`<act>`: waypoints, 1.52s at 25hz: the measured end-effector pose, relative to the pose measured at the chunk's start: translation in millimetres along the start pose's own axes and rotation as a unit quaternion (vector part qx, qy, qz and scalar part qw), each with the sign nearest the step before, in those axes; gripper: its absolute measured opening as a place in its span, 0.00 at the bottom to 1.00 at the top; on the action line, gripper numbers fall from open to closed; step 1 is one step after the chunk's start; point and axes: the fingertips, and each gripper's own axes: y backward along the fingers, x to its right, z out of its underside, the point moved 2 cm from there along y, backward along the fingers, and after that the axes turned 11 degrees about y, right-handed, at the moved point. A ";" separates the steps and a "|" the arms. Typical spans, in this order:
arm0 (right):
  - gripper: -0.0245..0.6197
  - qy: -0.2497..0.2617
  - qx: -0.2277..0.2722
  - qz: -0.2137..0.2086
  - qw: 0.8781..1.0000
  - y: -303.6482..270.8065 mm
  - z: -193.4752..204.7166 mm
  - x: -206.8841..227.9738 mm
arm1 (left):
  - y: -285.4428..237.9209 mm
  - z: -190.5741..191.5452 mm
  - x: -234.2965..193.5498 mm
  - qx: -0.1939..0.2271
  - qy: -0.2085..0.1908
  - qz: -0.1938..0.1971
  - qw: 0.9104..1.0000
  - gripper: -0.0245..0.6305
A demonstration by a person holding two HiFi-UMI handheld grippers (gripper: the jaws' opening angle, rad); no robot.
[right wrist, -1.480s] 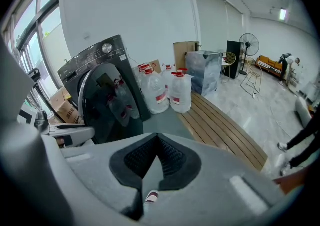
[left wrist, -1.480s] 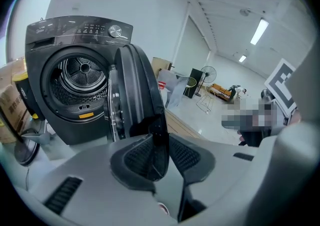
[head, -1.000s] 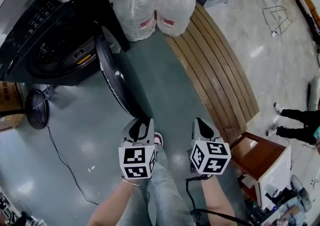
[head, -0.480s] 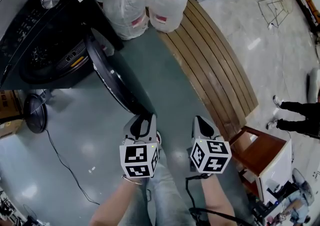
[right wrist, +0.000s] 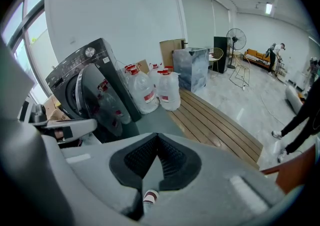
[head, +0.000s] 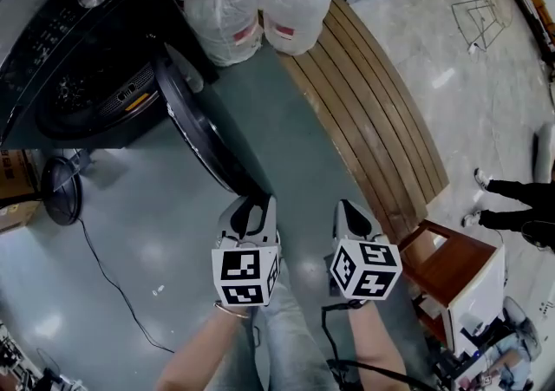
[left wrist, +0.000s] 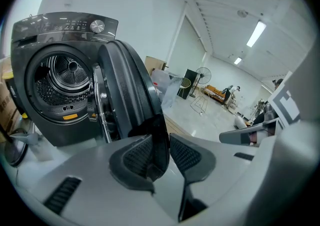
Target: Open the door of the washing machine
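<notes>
A black front-loading washing machine [head: 78, 42] stands at the upper left, and its drum [left wrist: 62, 77] shows through the opening. Its round door [head: 195, 129] is swung out towards me, edge-on in the head view. My left gripper [head: 251, 205] is shut on the door's free edge. In the left gripper view the dark door rim [left wrist: 130, 84] runs down between the two pads of the left gripper [left wrist: 161, 155]. To its right my right gripper [head: 349, 214] is held apart from the door. Its pads meet at the tips with nothing between them, as the right gripper [right wrist: 157, 142] shows in its own view.
Large water jugs [head: 225, 12] stand beside the machine at the head of a long wooden slatted bench [head: 373, 112]. On the floor at the left are a fan base [head: 61, 190] and a cable [head: 113, 285]. A brown wooden stool [head: 451, 272] and a person's legs [head: 512, 207] are at the right.
My left gripper has shifted slightly to the right, still holding the door's edge. The right gripper has stayed put.
</notes>
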 end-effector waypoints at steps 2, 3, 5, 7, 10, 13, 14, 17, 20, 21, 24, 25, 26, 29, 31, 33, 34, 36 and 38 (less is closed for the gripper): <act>0.05 0.001 0.001 0.000 1.000 0.3 -1.1 -0.7 | 0.4 0.3 0.6 0.001 -0.002 0.007 1.000 0.20; 0.05 0.002 0.001 0.000 1.000 0.3 -1.6 -0.9 | 0.6 0.5 0.9 0.000 -0.006 0.010 1.000 0.20; 0.05 0.003 0.002 0.000 1.000 0.1 -2.3 -1.3 | 0.8 1.1 2.0 -0.001 -0.013 0.018 1.000 0.21; 0.05 0.003 0.002 -0.001 1.000 -0.7 -2.5 -2.6 | 0.7 1.8 2.4 -0.003 -0.013 0.024 1.000 0.22; 0.05 0.004 0.002 -0.003 1.000 -1.5 -2.0 -6.6 | 1.3 1.9 0.5 -0.006 -0.006 0.026 1.000 0.25; 0.05 0.009 0.001 -0.007 1.000 -1.6 -1.3 -12.5 | 5.6 0.7 -0.8 -0.002 -0.007 0.024 1.000 0.25; 0.05 0.011 0.001 -0.009 1.000 -1.5 -1.5 -14.7 | 7.8 0.7 -0.9 -0.001 -0.008 0.024 1.000 0.25; 0.05 0.017 0.001 -0.014 1.000 1.7 -2.9 -23.1 | 18.7 1.2 -1.7 0.002 -0.007 0.025 1.000 0.25; 0.05 0.023 0.000 -0.020 1.000 8.8 -8.4 -36.7 | 38.7 -3.4 -8.9 0.011 0.000 0.020 1.000 0.25; 0.05 0.027 0.001 -0.023 0.999 10.7 -12.8 -42.2 | 45.9 -6.7 -13.6 0.015 0.003 0.016 1.000 0.25; 0.05 0.045 0.010 -0.034 0.998 15.8 -31.4 -61.0 | 68.2 -20.4 -32.2 0.031 0.013 0.001 0.999 0.23; 0.05 0.051 0.013 -0.039 0.998 18.7 -38.2 -68.1 | 77.7 -25.9 -39.1 0.036 0.017 -0.003 0.999 0.24; 0.05 0.057 0.018 -0.043 0.997 22.2 -45.8 -75.3 | 88.7 -32.4 -45.9 0.042 0.020 -0.009 0.999 0.23; 0.05 0.070 0.032 -0.054 0.996 37.9 -70.7 -97.8 | 131.2 -55.9 -66.5 0.065 0.026 -0.036 0.997 0.22; 0.05 0.074 0.038 -0.061 0.995 53.6 -84.1 -114.2 | 165.6 -70.8 -79.2 0.080 0.032 -0.057 0.995 0.21; 0.05 0.081 0.042 -0.069 0.993 69.3 -96.9 -131.1 | 199.9 -85.9 -91.2 0.096 0.044 -0.078 0.991 0.19; 0.05 0.086 0.044 -0.074 0.993 76.8 -103.7 -139.8 | 217.3 -93.8 -97.0 0.106 0.051 -0.088 0.989 0.19; 0.05 0.101 0.050 -0.083 0.990 93.0 -117.1 -157.3 | 253.1 -108.7 -108.5 0.127 0.062 -0.109 0.984 0.18; 0.05 0.116 0.057 -0.091 0.987 110.4 -131.6 -172.3 | 287.0 -120.8 -119.2 0.147 0.073 -0.130 0.978 0.16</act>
